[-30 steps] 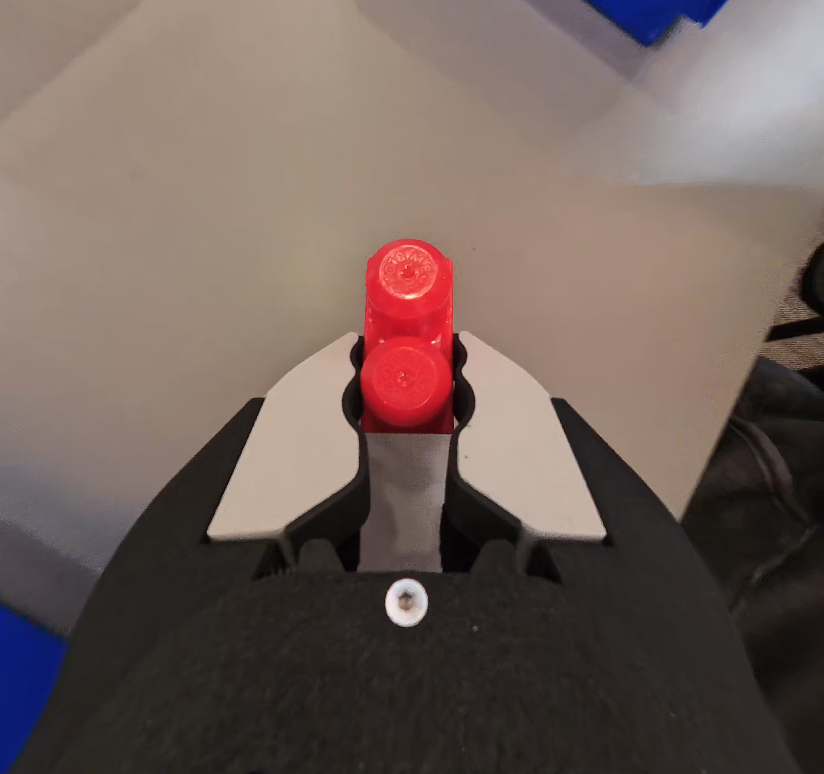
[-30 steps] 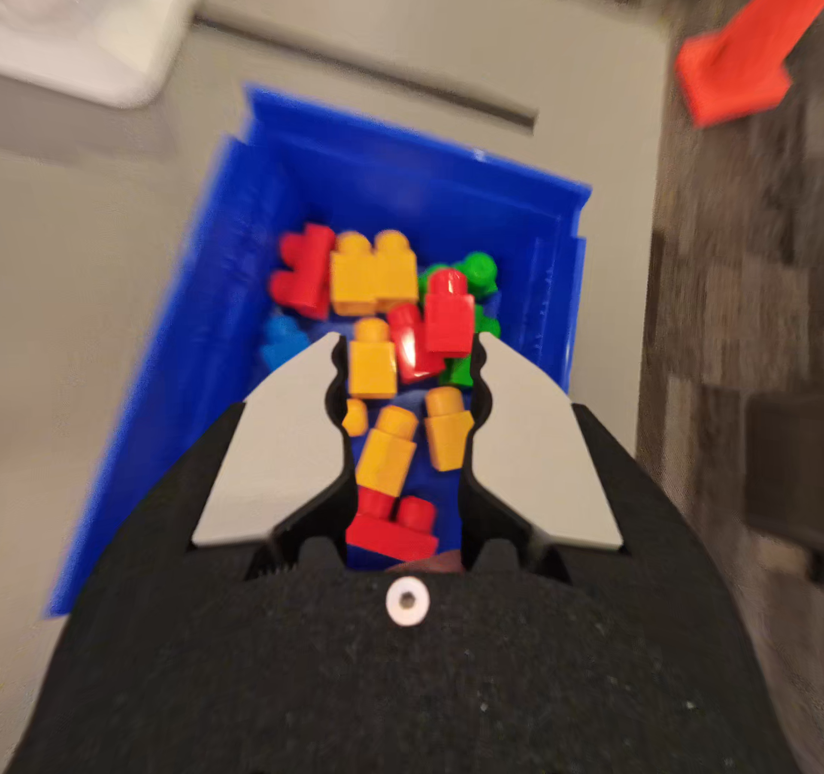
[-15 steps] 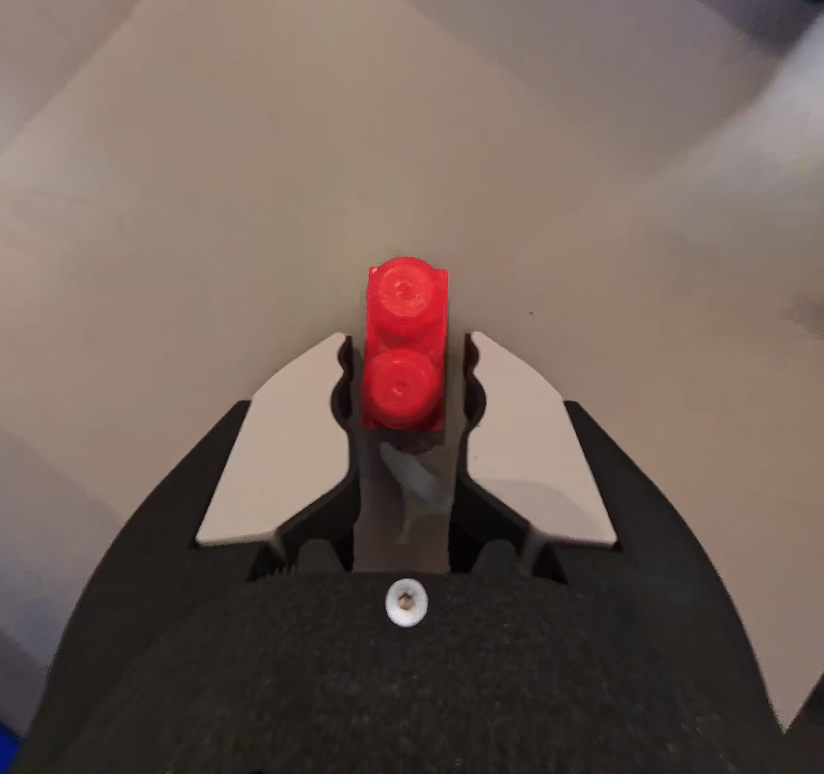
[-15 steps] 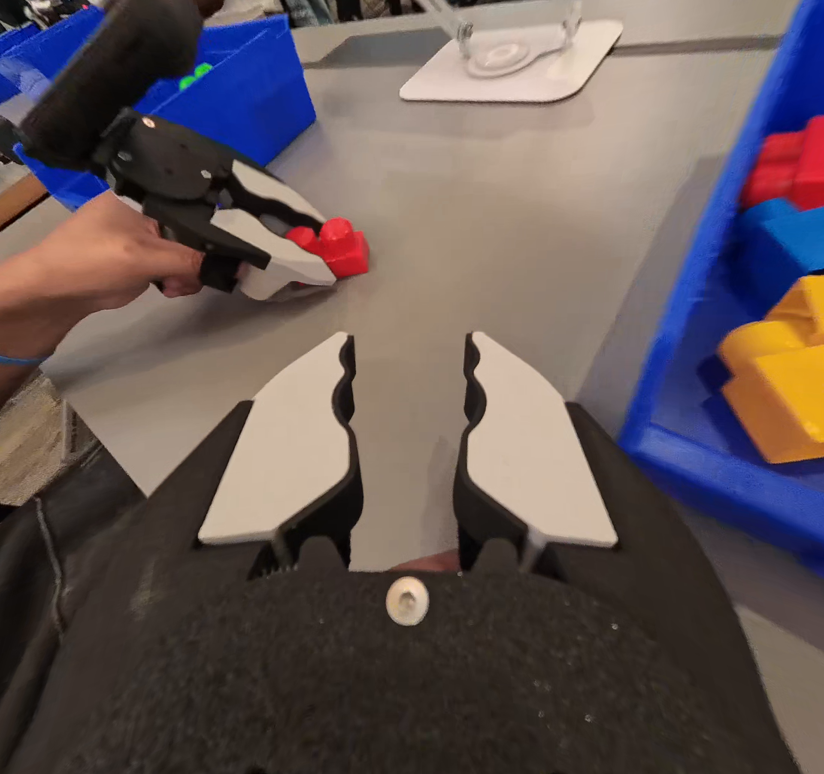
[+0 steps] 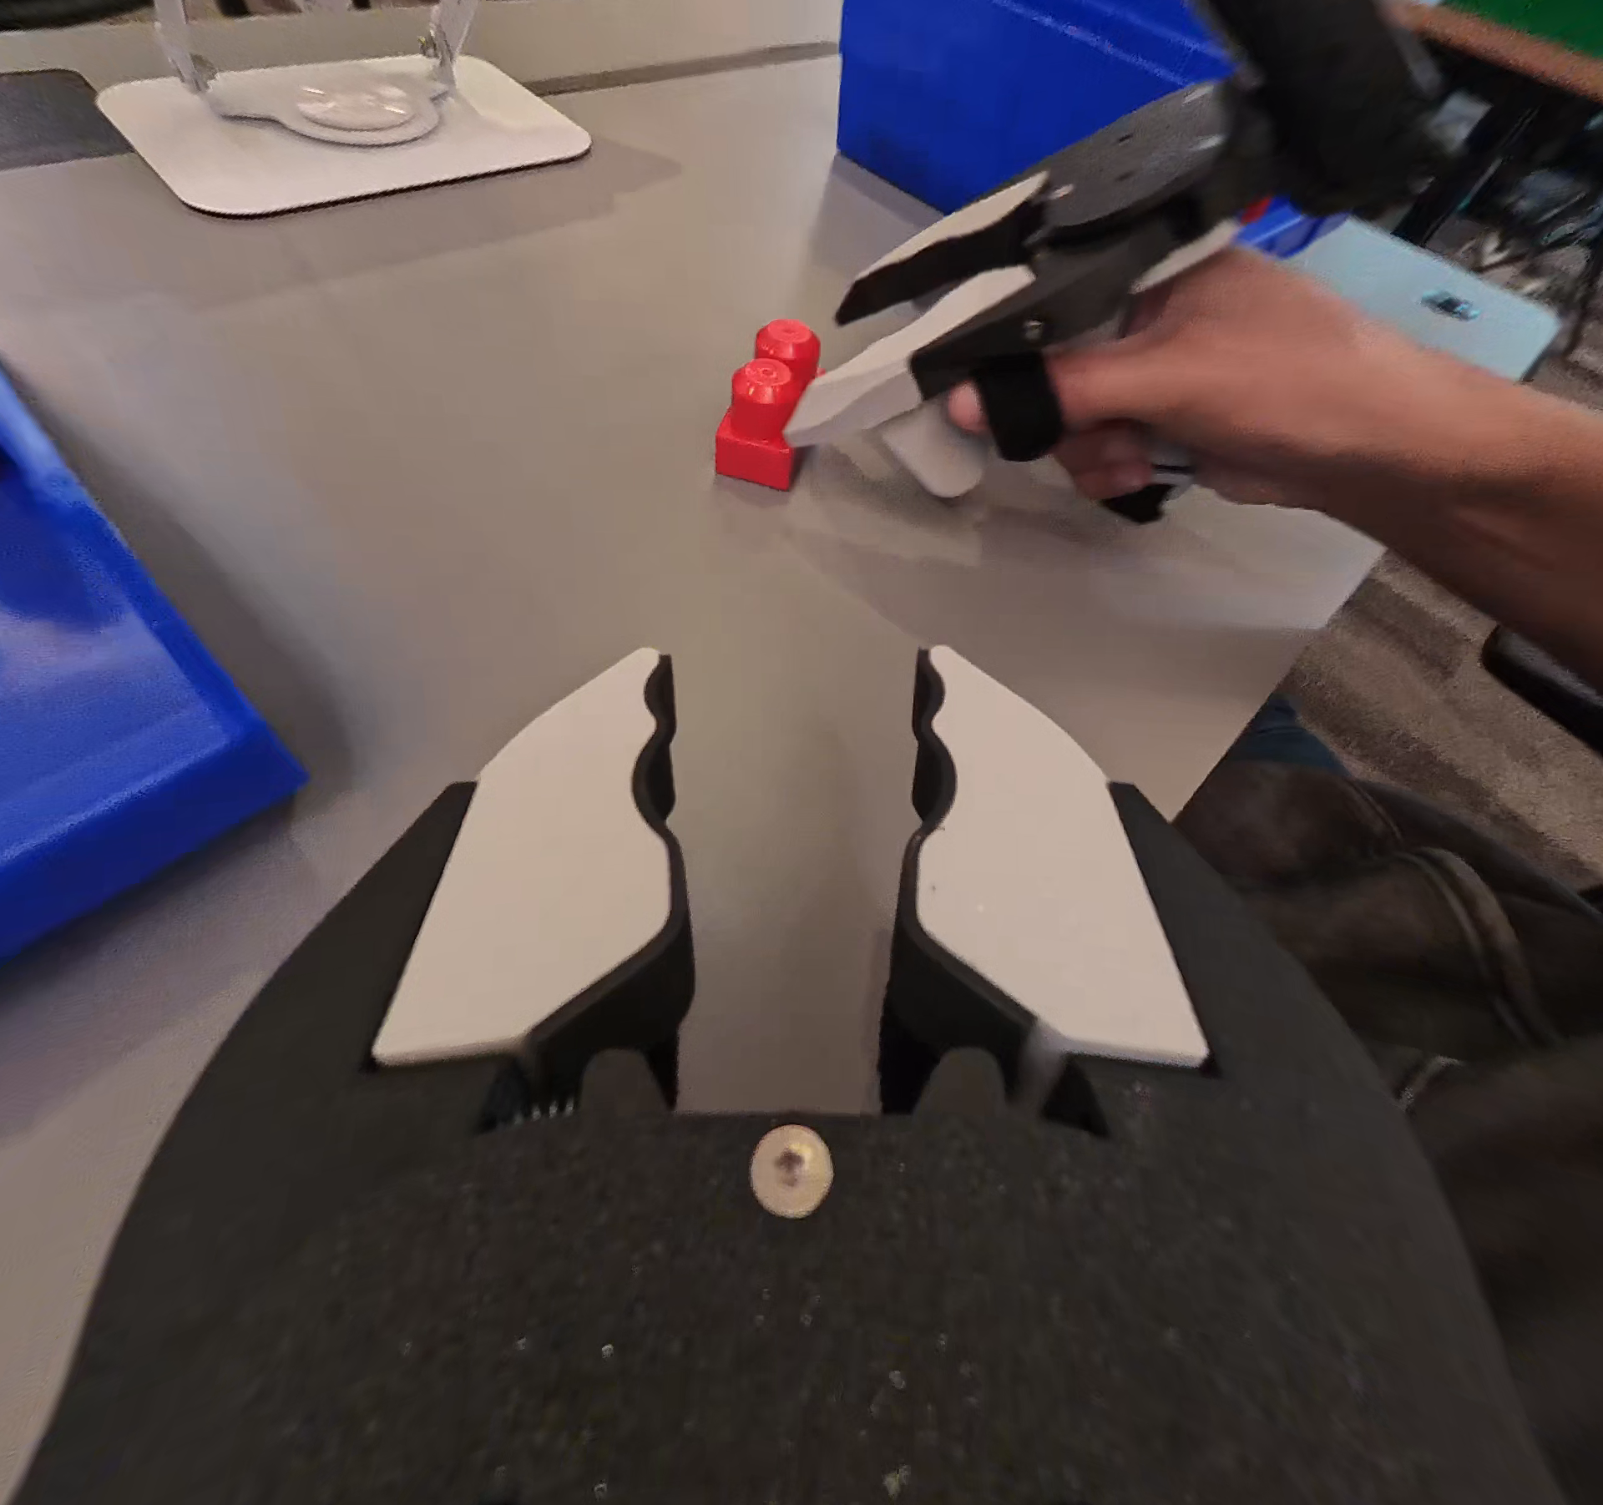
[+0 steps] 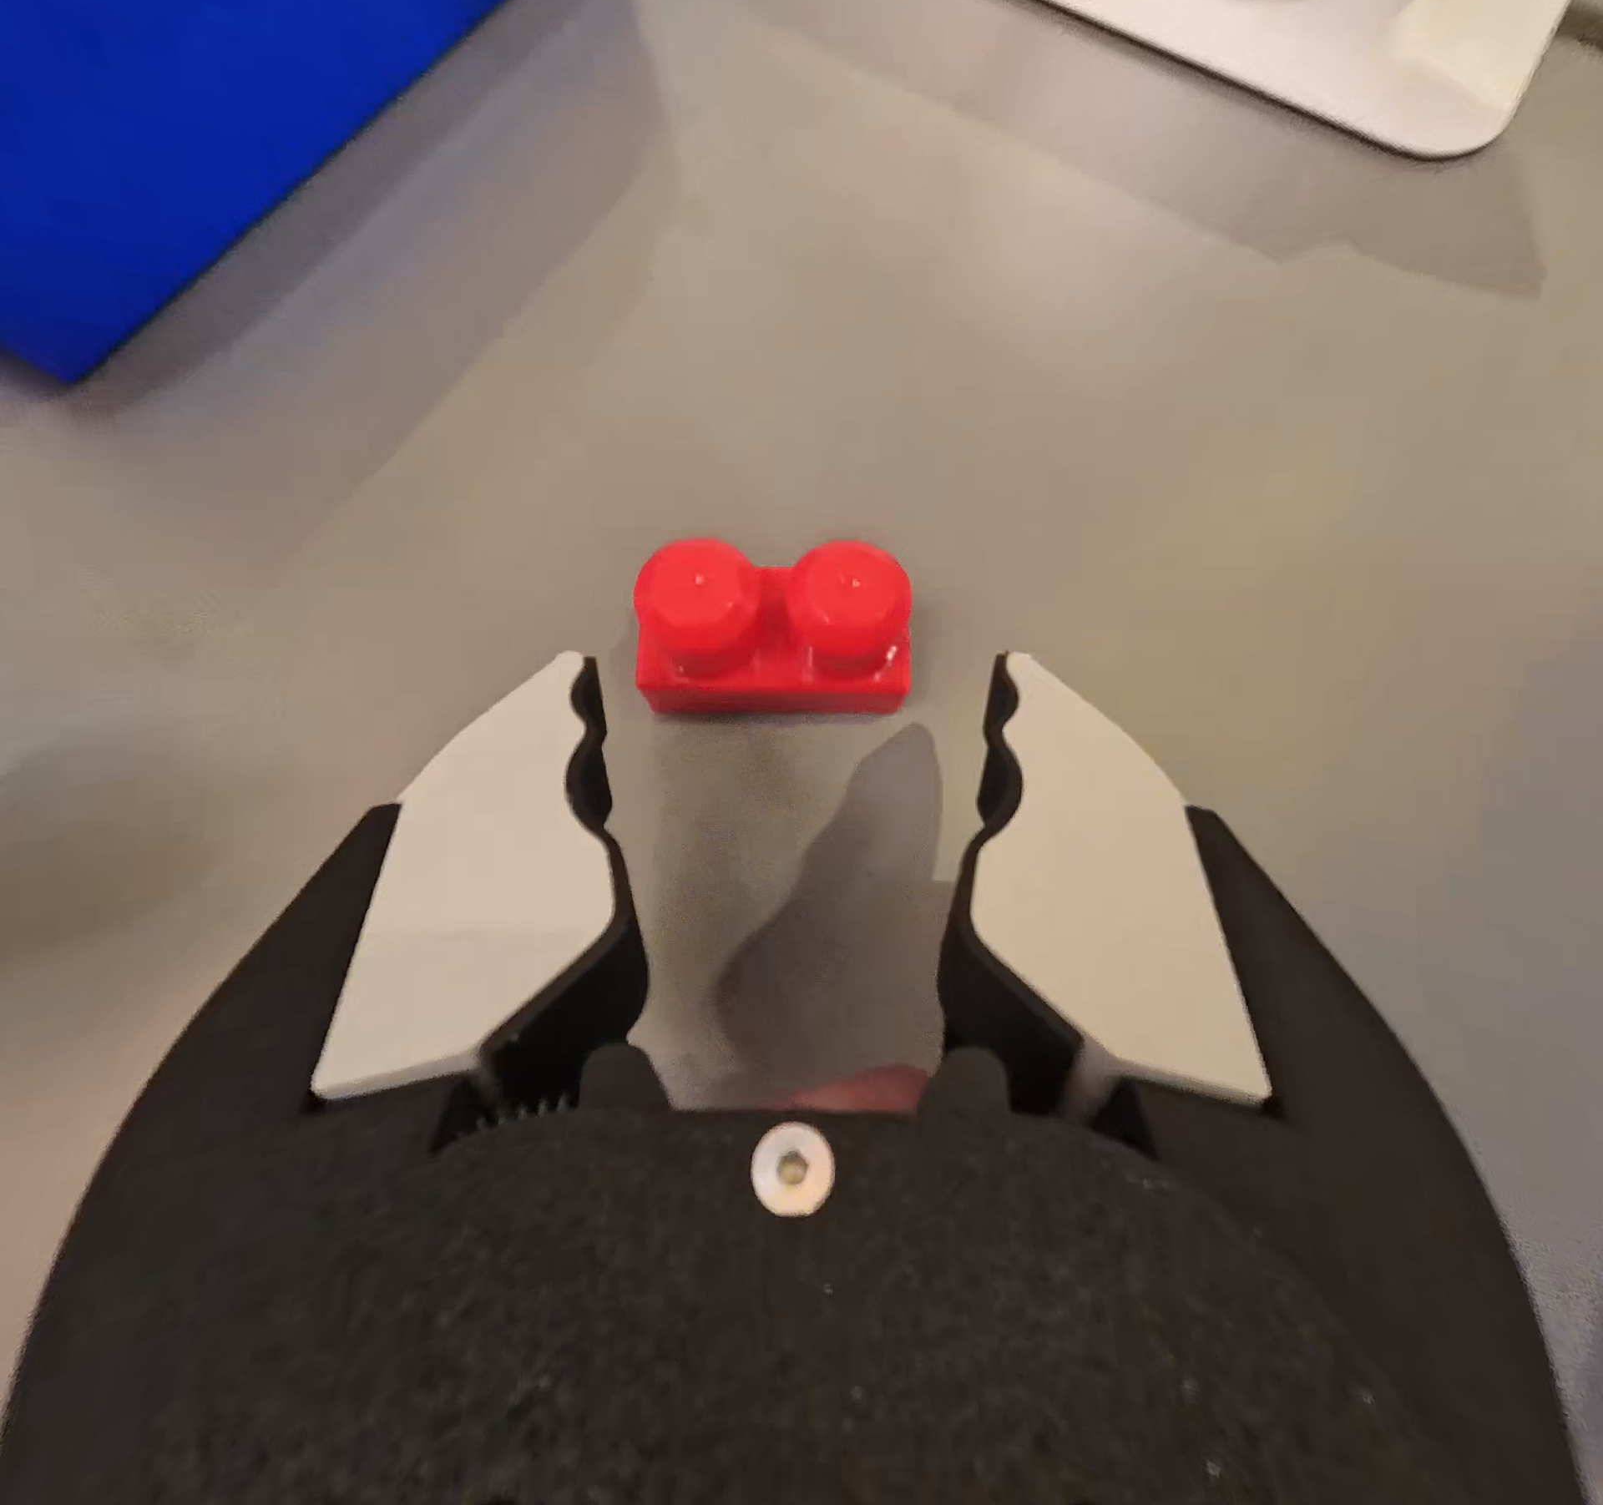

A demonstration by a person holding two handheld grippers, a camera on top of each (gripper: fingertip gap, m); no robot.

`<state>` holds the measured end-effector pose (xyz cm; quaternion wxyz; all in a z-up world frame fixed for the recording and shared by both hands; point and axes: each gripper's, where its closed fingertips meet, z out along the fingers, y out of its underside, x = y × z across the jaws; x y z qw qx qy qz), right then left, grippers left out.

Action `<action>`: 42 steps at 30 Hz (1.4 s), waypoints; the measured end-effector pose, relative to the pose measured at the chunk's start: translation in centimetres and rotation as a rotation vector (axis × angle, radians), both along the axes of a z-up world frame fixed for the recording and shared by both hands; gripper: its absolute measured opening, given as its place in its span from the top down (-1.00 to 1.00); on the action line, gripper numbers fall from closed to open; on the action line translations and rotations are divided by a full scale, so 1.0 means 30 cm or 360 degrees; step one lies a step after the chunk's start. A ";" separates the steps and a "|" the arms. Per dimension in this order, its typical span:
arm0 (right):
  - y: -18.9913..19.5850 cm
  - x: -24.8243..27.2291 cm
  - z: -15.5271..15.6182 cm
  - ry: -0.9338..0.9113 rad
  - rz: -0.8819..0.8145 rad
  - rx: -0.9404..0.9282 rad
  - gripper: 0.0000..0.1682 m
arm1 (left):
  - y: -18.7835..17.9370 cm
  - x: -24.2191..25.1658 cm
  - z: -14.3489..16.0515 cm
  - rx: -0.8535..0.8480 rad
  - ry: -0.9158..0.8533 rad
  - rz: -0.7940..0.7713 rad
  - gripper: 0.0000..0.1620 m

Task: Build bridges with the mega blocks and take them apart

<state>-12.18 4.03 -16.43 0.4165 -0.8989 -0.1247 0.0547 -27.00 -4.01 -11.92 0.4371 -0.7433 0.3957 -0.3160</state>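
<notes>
Grey tabletop [image 5: 434, 440] fills the left wrist view, with a white flat-based stand [image 5: 347, 128] at the far left and a blue bin [image 5: 980, 67] at the far right. A second blue bin [image 5: 104, 709] sits close on the left side. Out in the middle, standing studs-up on the table, is the red two-stud block [image 5: 763, 423]; its long axis runs away from this camera, one stud behind the other. The left gripper [image 5: 791, 665] is well short of it, jaws spread with only bare table between them. Coming in from the right is the right gripper [image 5: 824, 371], held in a hand [image 5: 1214, 397], jaws parted one above the other; the lower finger tip looks to be right against the block's near side, though motion blur makes contact hard to call. The table edge falls away at right, just behind that hand, with open grey surface all around the block.

Over to the right wrist view: the red two-stud block [image 6: 772, 639] lies crosswise here, long axis left to right, studs up, just ahead of the tips. The right gripper [image 6: 794, 665] is spread wider than the block is long, and nothing sits between the fingers. A blue bin [image 6: 217, 93] fills the upper left, the white flat-based stand [image 6: 1284, 32] the upper right, and the grey tabletop [image 6: 1128, 466] is free on both sides of the block.
</notes>
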 end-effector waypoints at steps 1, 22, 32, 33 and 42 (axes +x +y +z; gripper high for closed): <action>0.015 -0.008 -0.016 0.0025 0.0002 -0.0031 -0.02 | -0.007 -0.011 -0.001 -0.0011 -0.0046 -0.0008 0.35; -0.300 0.899 0.815 -0.0189 -0.0742 0.0837 0.13 | -0.052 -0.059 -0.007 -0.0212 -0.0171 -0.0098 0.37; -0.288 1.205 0.259 -0.0548 -0.0949 -0.0281 0.12 | -0.070 -0.059 -0.028 -0.0254 -0.0143 -0.0107 0.37; -0.291 1.220 0.228 -0.0636 -0.0932 -0.0344 0.12 | -0.071 -0.060 -0.028 -0.0252 -0.0138 -0.0107 0.37; -0.285 1.250 0.085 -0.0420 -0.1023 -0.0510 0.09 | -0.078 -0.072 -0.045 -0.0262 -0.0097 -0.0111 0.36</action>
